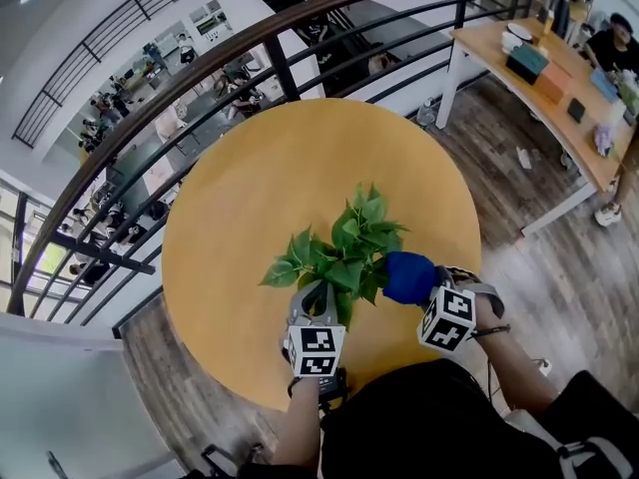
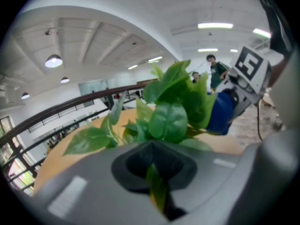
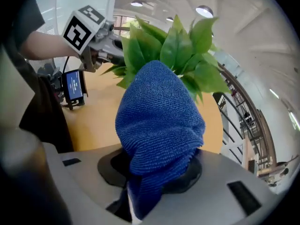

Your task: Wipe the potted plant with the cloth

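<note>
The potted plant (image 1: 344, 247) stands near the front of the round wooden table (image 1: 250, 188); its green leaves hide the pot. My left gripper (image 1: 318, 302) reaches into the plant from the near side and is shut on one leaf (image 2: 157, 191), with more foliage (image 2: 173, 107) just beyond the jaws. My right gripper (image 1: 431, 285) is shut on a bunched blue cloth (image 1: 407, 275). The cloth (image 3: 159, 111) presses against the plant's right-hand leaves (image 3: 178, 46). In the left gripper view the cloth (image 2: 220, 112) shows behind the leaves.
A dark curved railing (image 1: 270, 53) runs close behind the table, with a lower floor beyond it. A long desk (image 1: 539, 68) with boxes stands at the upper right. A small device with a lit screen (image 3: 75, 86) stands by the table's near edge.
</note>
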`<action>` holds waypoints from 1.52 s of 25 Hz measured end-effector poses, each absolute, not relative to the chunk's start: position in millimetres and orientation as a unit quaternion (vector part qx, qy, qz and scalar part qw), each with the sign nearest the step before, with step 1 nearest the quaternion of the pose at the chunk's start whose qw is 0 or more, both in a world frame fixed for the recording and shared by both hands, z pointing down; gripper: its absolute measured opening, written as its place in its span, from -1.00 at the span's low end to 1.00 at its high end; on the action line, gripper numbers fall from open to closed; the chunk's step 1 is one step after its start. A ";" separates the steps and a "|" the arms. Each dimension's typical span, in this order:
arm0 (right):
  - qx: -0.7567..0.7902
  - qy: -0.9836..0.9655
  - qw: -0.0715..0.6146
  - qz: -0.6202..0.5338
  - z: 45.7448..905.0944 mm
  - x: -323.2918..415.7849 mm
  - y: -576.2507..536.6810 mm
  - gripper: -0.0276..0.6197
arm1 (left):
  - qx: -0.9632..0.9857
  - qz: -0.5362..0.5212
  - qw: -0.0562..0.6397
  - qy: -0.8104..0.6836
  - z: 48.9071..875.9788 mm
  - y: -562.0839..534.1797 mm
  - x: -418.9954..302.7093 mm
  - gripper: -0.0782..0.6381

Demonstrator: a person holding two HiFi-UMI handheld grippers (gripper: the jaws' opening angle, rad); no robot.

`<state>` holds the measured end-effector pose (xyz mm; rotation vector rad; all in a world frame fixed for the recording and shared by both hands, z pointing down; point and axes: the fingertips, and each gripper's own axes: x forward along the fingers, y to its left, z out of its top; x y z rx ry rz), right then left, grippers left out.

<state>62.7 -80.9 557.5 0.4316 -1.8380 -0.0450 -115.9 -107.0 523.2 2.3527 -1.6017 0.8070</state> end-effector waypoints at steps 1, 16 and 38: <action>0.183 -0.786 0.591 -0.008 565.6 68.6 -77.4 -0.50 | 0.792 0.272 0.092 -0.539 524.1 -107.1 -115.6 -0.78; 0.306 -0.770 0.560 0.017 530.3 135.3 -124.9 -0.50 | 0.794 0.272 0.093 -0.535 529.2 -107.8 -113.9 -0.78; 0.190 -0.765 0.613 0.058 605.7 107.5 -63.2 -0.50 | 0.790 0.280 0.099 -0.536 533.9 -108.0 -116.4 -0.78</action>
